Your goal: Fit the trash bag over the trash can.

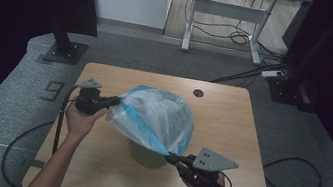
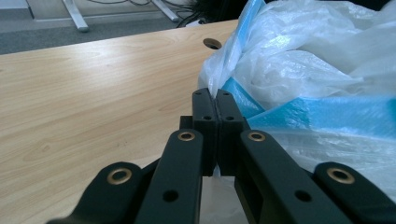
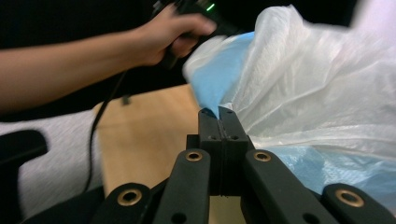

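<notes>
Centrally on the wooden table (image 1: 91, 172) sits a crumpled translucent plastic bag (image 1: 161, 115) with a blue band along its rim, draped over the top of a greyish bin (image 1: 147, 157) whose lower part shows beneath the plastic. The bag is held up between the two grippers, one at each side of its rim. At the bag's left edge the left gripper (image 1: 115, 100) has its jaws pressed together on a fold of the plastic; in the left gripper view that gripper (image 2: 215, 95) pinches the film right where the white sheet meets the blue band. At the bag's near right corner the right gripper (image 1: 170, 156) likewise clamps the blue edge, and in the right gripper view the right gripper (image 3: 218, 112) has its jaws closed tight with a tip of blue plastic between them. A hand grips each tool, the forearms coming in from the near edge of the table. Black cables trail off the table onto the grey carpet (image 1: 0, 107), and a second desk (image 1: 228, 7) stands farther back.
</notes>
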`<state>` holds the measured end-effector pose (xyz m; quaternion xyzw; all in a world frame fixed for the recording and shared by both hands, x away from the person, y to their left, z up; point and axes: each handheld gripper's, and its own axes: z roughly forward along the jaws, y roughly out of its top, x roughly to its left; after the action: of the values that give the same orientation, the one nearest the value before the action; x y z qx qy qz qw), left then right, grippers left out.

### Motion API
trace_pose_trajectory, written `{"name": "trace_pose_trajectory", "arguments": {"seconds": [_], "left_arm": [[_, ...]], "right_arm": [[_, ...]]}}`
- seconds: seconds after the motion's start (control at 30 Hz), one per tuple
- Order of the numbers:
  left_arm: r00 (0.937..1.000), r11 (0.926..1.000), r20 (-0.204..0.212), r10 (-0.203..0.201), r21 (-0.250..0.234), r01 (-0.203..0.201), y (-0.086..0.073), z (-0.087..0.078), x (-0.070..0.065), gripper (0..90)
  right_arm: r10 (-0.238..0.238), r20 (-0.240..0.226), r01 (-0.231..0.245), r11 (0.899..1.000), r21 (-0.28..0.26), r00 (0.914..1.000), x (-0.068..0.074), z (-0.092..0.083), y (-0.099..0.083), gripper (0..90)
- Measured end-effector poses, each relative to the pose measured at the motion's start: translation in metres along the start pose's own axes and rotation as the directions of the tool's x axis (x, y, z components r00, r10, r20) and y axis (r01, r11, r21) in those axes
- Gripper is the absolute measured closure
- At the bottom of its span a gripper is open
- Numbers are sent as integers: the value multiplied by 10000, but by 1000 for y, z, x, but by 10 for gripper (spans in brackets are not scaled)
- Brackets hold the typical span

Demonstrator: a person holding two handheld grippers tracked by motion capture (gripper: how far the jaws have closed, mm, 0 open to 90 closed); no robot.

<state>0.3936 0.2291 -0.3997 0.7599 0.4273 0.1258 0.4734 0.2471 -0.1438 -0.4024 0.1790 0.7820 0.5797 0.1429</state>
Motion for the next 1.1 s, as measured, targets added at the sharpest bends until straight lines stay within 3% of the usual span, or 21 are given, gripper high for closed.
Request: {"name": "trace_pose_trajectory", "arguments": {"seconds": [0.17,0.2,0.4,0.63,1.1], "left_arm": [[9998,9997,-70,189,128,-188,-1,-3,-4,890],[9995,9994,-106,281,197,-279,-1,-4,-5,890],[9994,9985,31,357,403,-358,-6,-4,-10,888],[9994,9983,200,265,508,-275,-18,-2,-12,886],[9988,9922,366,339,1186,-380,-35,12,-15,885]], "right_arm": [[-88,-437,111,9986,512,9990,14,7,-22,891],[92,-490,-58,9976,687,9988,14,11,-33,891],[796,-472,-756,9939,809,9957,4,22,-59,891],[1037,-420,-999,9915,835,9937,-2,30,-70,891],[1208,190,-1223,9780,1689,9925,-16,44,-96,891]]}}
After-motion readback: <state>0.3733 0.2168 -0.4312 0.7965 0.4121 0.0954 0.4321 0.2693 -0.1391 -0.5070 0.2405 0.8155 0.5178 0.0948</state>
